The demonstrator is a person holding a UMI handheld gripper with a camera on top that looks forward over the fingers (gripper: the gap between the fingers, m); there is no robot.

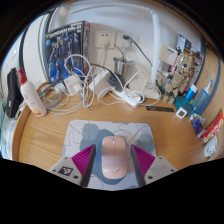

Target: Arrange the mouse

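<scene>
- While the gripper (114,163) hangs low over the desk, its two fingers, pink pads (84,160) on the inner faces, sit either side of a light pinkish-white computer mouse (114,157). Looks like there's a sliver of gap on each side, so I'd call the jaws released, with the mouse standing between them and resting on its own.
- That mouse is sitting on a grey mouse pad (95,130) with a pale blotchy pattern, roughly in the near middle of it, pointing away from the camera.
- Around the pad it's bare wooden desk (45,135), a warm tan colour.
- Further back it gets messy: a white power strip (128,97) with plugs in it and a tangle of white cables (85,80) running along the wall.
- Off to the left there's a white bottle with a red band (30,95), and a dark boxed item (66,45) is propped against the wall behind the cables.
- On the right, a cluster of small colourful bits I can't really make out.
- My read: this is either right at the pickup or right at the set-down. If it's pickup, the next move is squeezing evenly on the mouse's flanks, then lifting straight so it doesn't skid on the pad.
</scene>
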